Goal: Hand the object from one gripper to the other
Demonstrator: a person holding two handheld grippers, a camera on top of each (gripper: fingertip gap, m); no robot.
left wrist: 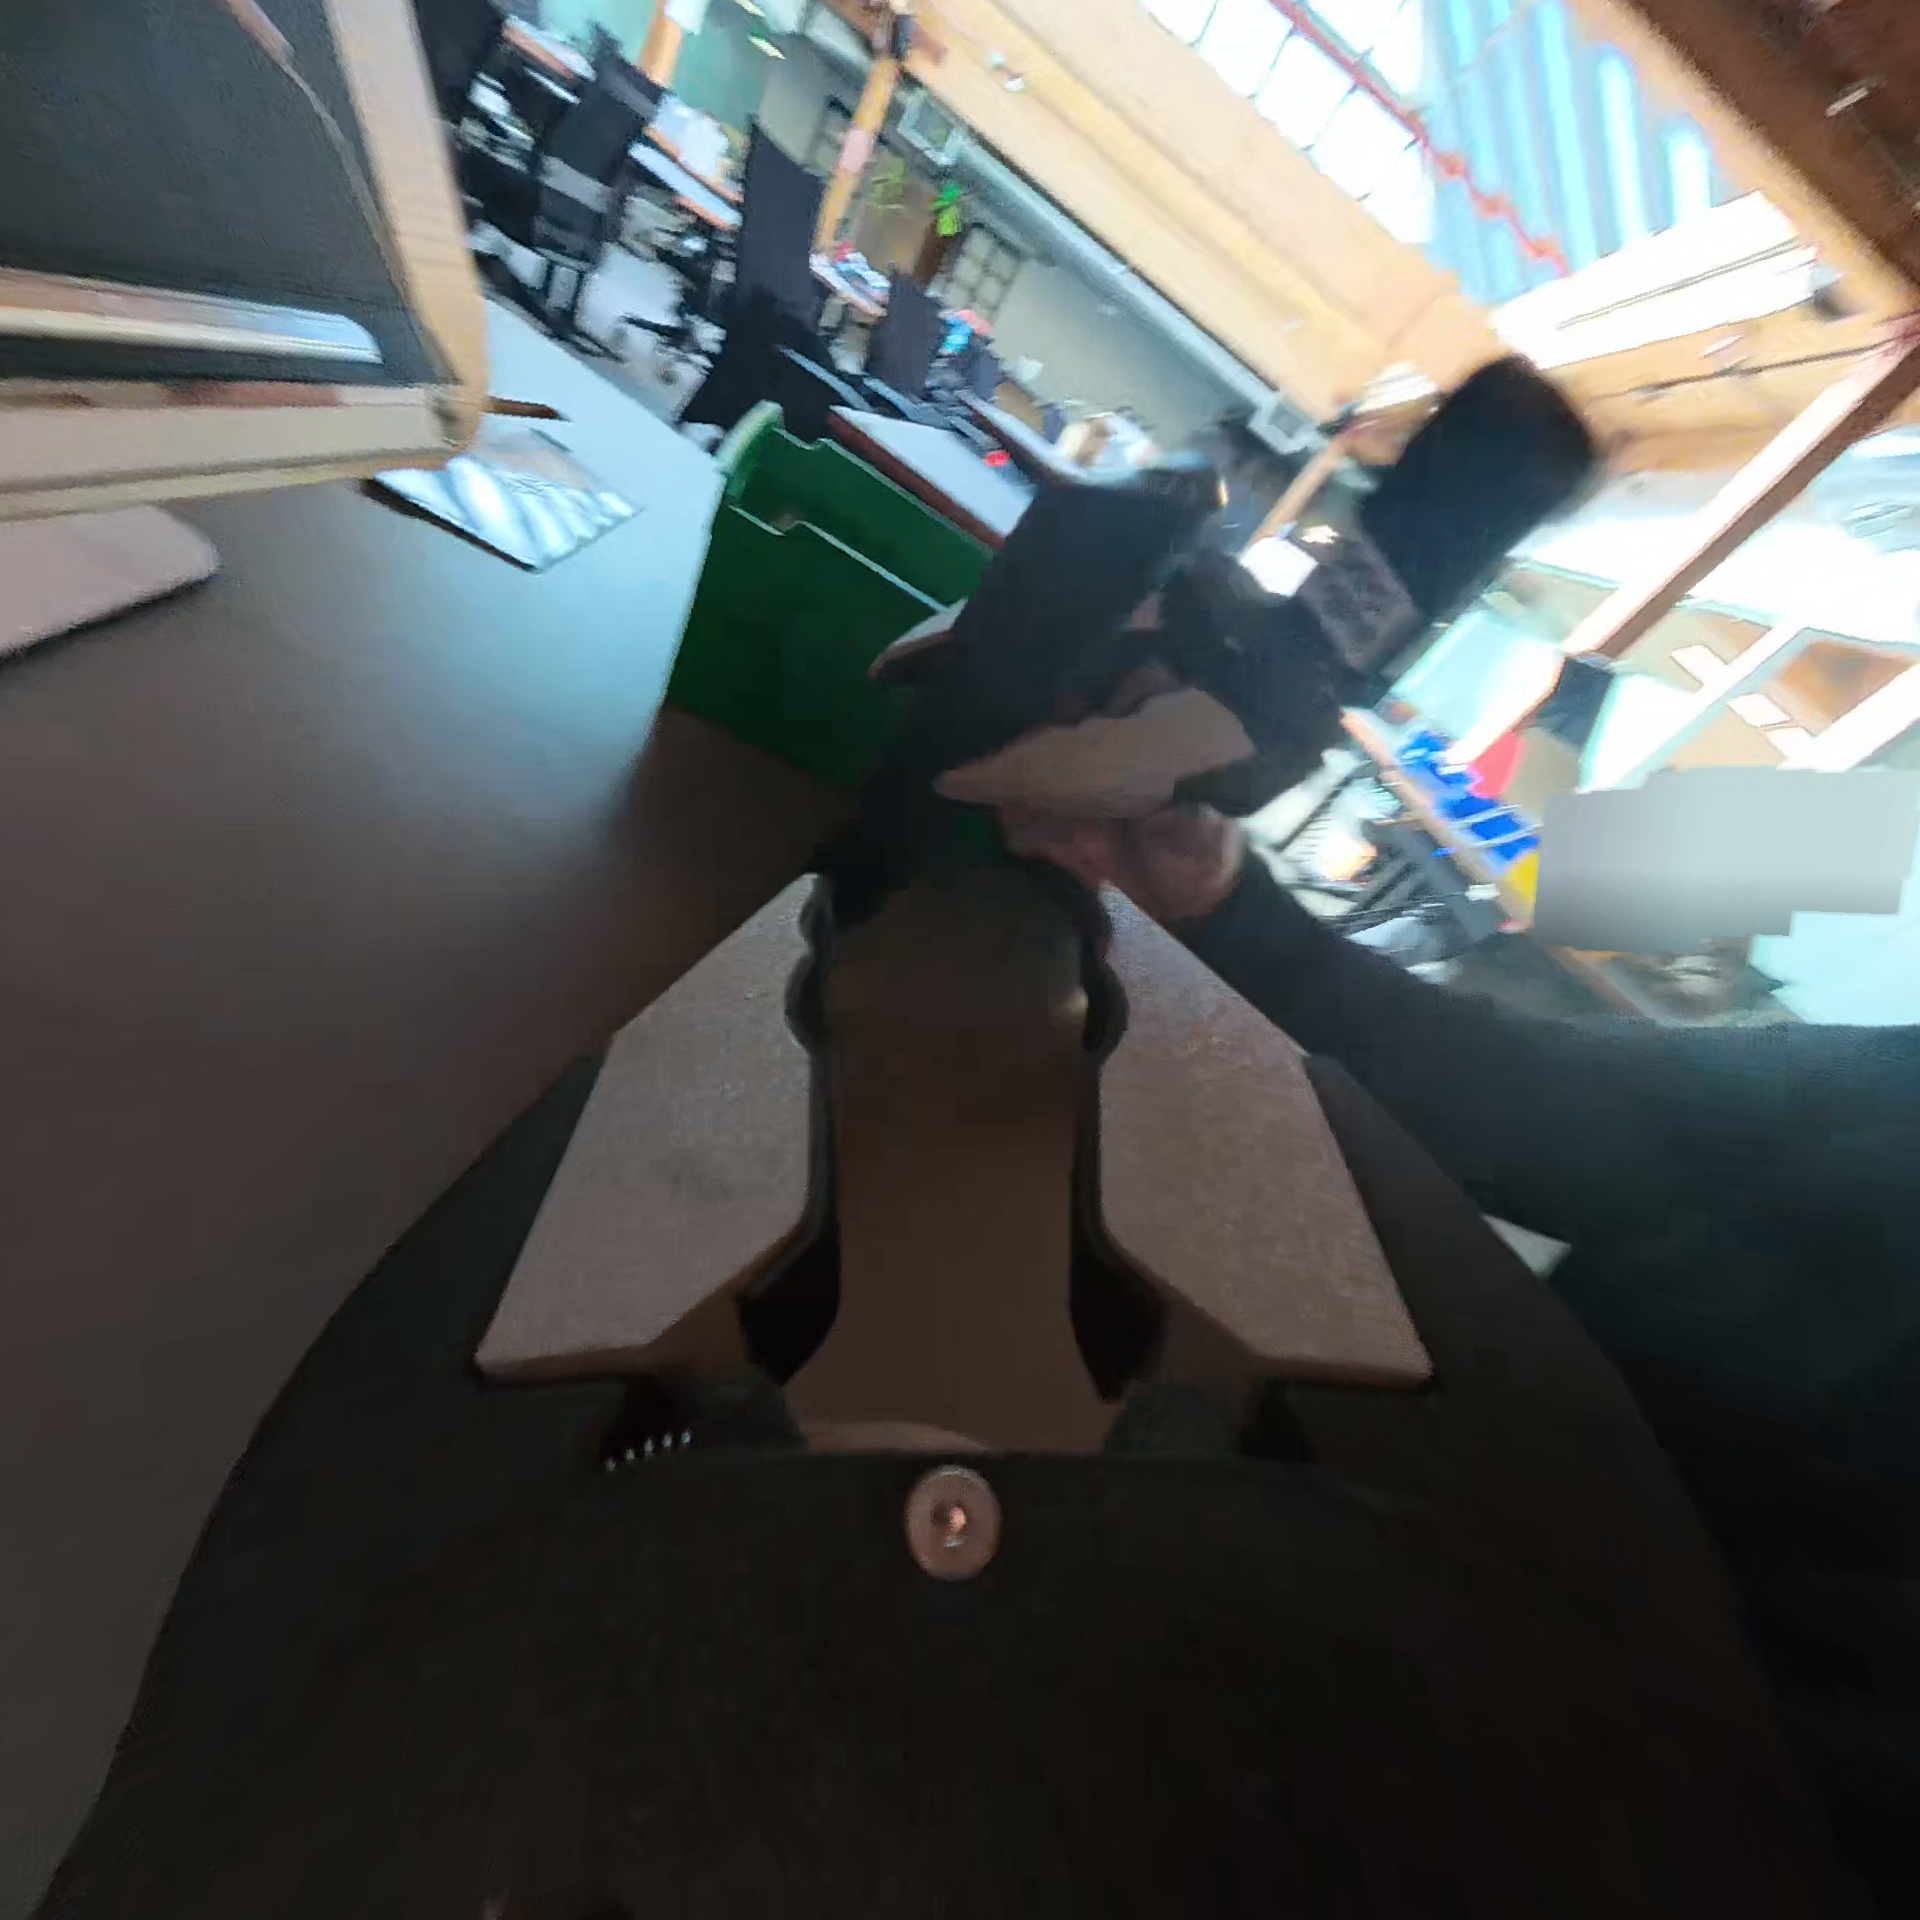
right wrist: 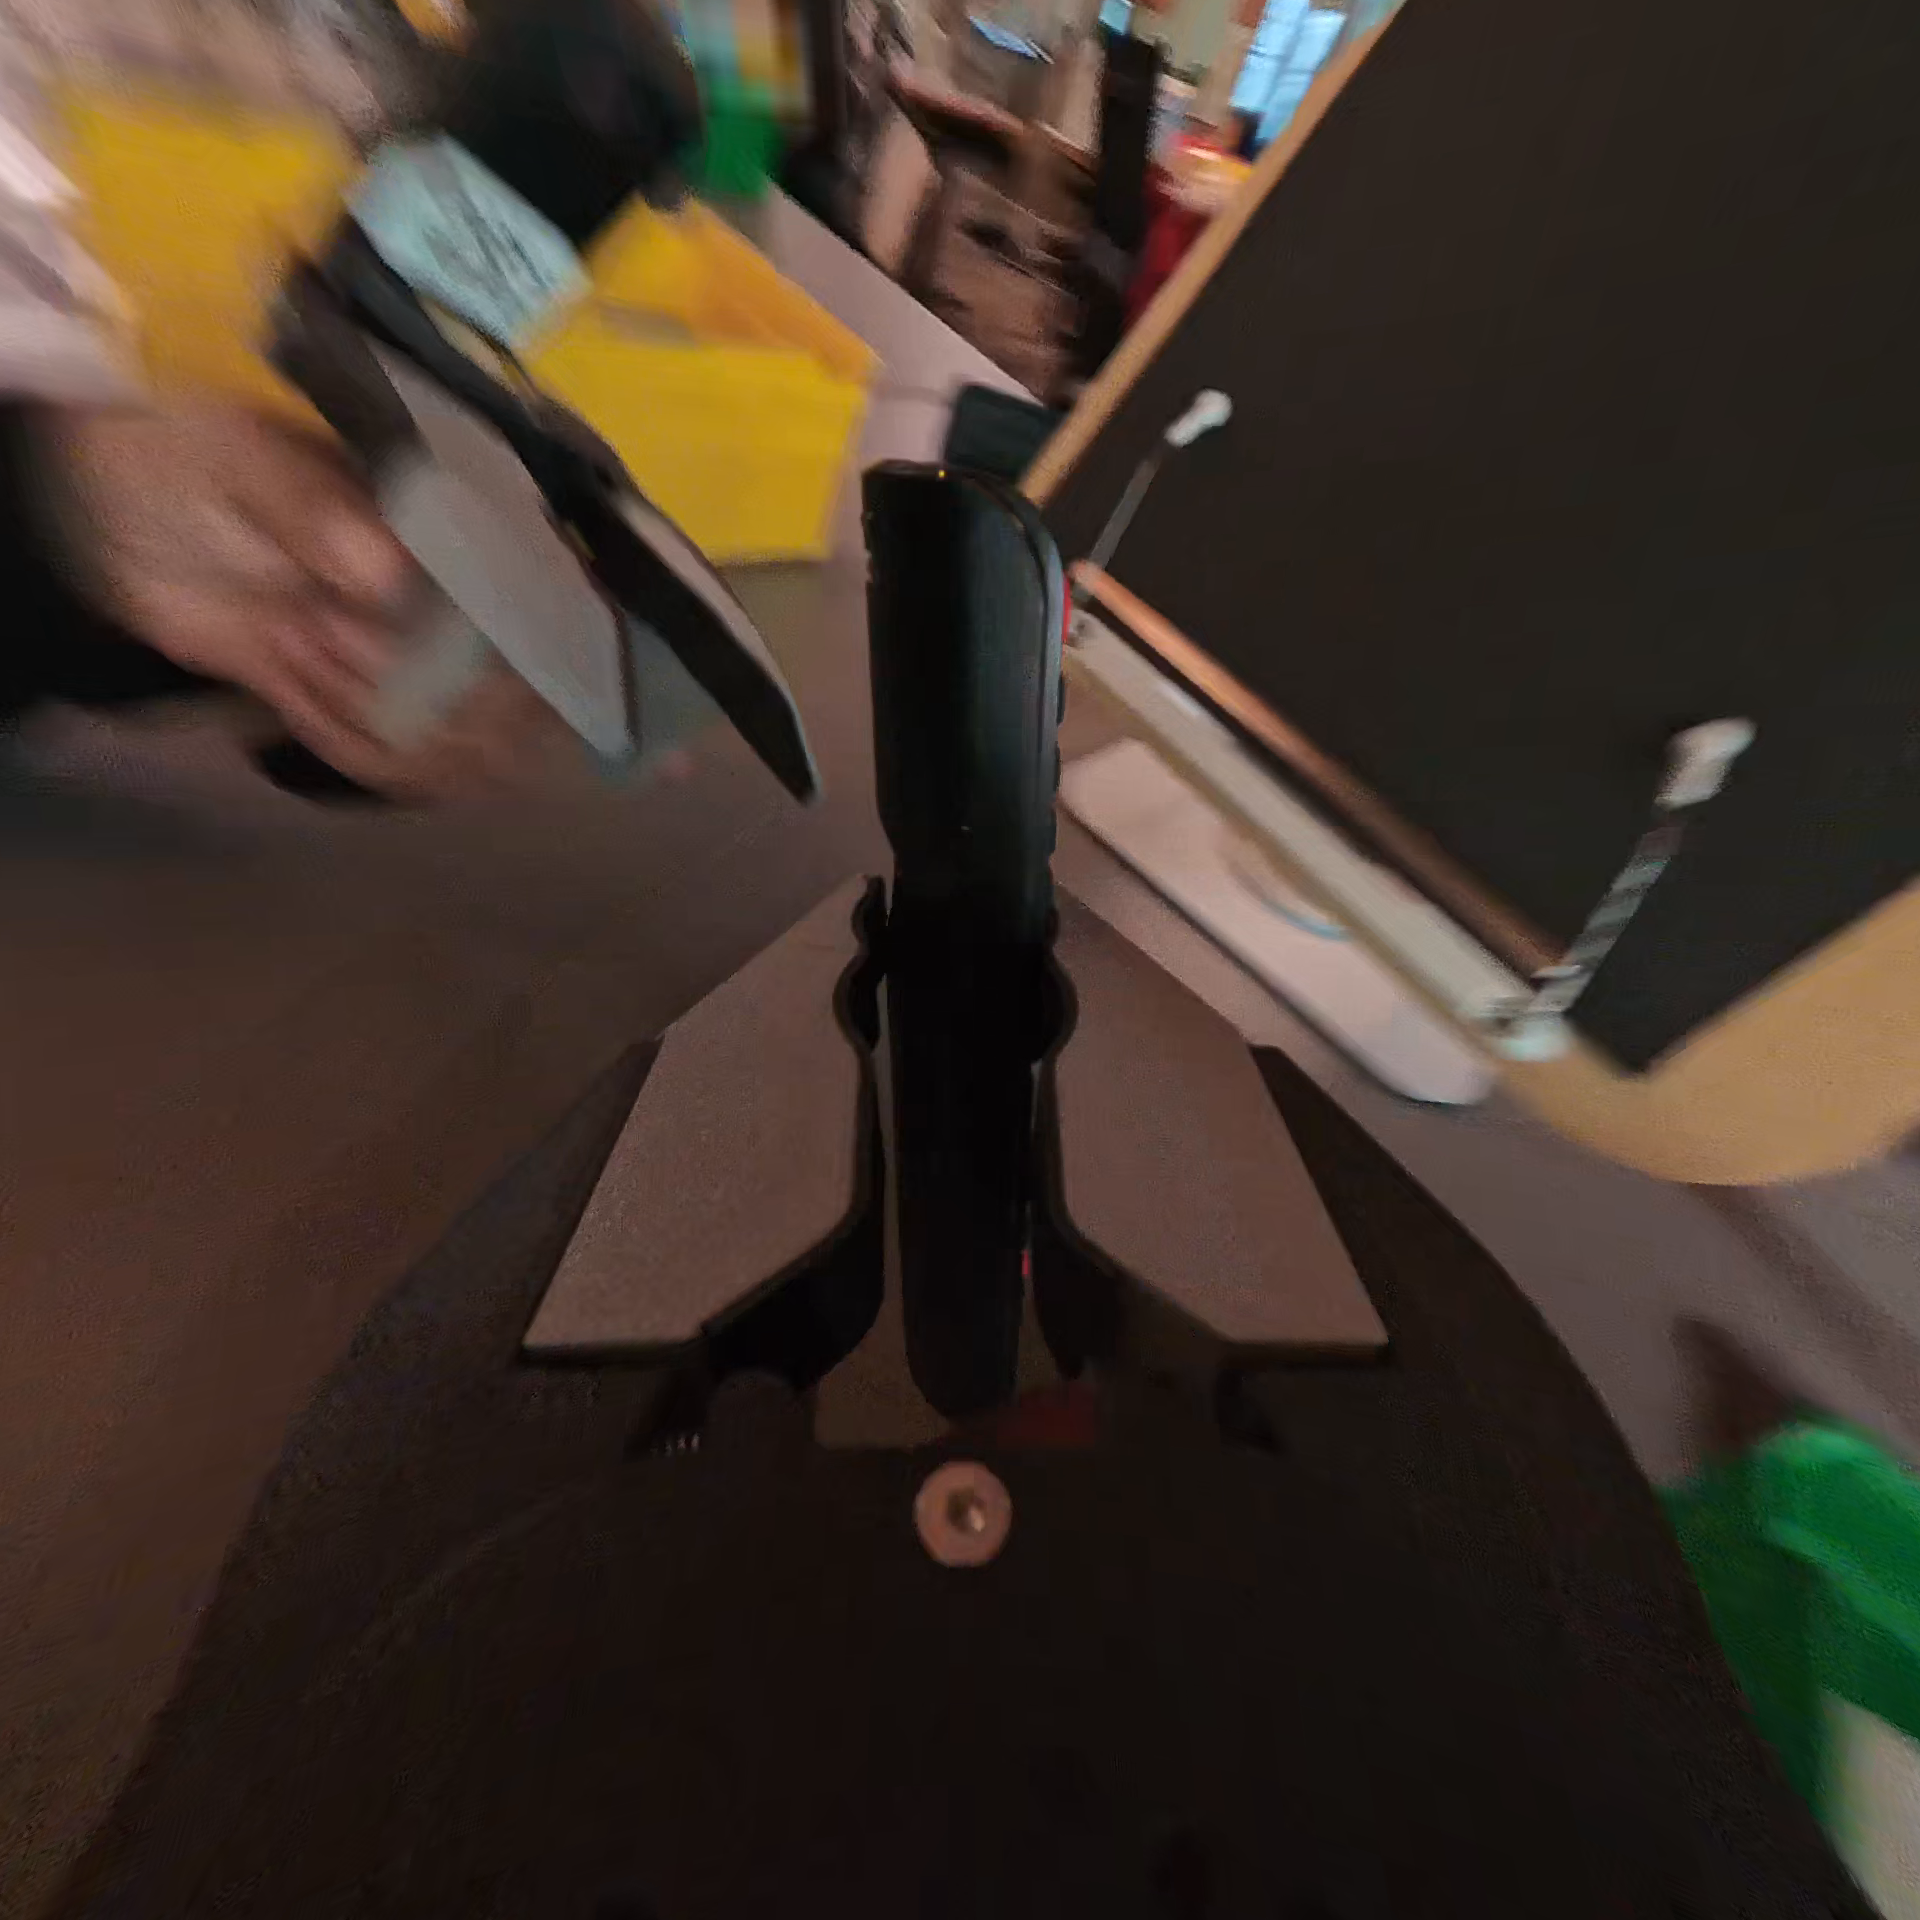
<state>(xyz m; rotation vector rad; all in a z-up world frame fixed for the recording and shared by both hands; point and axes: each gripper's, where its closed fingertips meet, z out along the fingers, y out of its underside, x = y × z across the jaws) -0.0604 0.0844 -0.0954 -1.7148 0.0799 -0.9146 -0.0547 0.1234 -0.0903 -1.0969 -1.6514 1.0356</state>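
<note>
My right gripper [right wrist: 961, 920] is shut on a black remote-like object [right wrist: 961, 675] with red buttons on its right edge. The object stands on edge between the fingers and sticks out well past the tips. My left gripper [left wrist: 956, 935] is open and empty, its jaws wide apart. In the left wrist view the right gripper [left wrist: 1091, 748] is just ahead, held by a hand [left wrist: 1164, 862], with the dark object [left wrist: 1081, 571] blurred between its fingers. In the right wrist view the left gripper [right wrist: 665, 623] is at the left, blurred, tips a little left of the object.
Both grippers are above a dark table [left wrist: 312, 883]. A dark board with a pale wooden edge [right wrist: 1558, 468] on a white base [right wrist: 1247, 883] stands to the right of the object. A yellow bin [right wrist: 717, 416] and a green bin [left wrist: 821, 623] sit farther back.
</note>
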